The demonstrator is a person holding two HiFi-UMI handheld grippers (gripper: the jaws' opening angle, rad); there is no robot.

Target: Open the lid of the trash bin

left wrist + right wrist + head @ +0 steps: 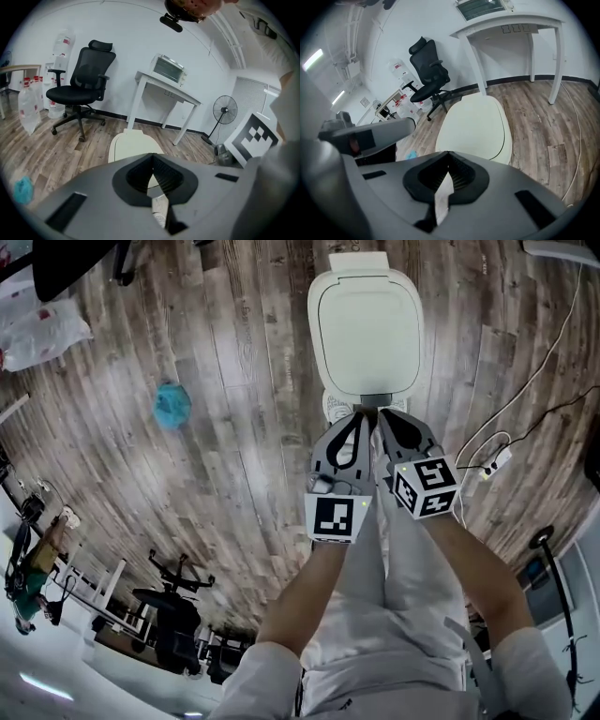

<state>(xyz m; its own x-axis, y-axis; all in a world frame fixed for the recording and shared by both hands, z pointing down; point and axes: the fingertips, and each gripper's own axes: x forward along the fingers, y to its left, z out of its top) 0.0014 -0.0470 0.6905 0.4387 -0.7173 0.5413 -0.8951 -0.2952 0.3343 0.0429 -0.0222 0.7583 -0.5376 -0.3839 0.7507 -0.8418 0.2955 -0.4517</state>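
Grippers come in side by side from the person's arms, the left gripper (358, 414) and the right gripper (382, 414) each with its jaws pressed together on nothing (in both gripper views the tips meet), and both tips sit just at the near edge of the trash bin (409, 381). Its cream lid (367, 329) lies flat and shut. The bin stands on a wood floor (244, 456), with a crumpled blue bundle (172, 405) well off to the left.
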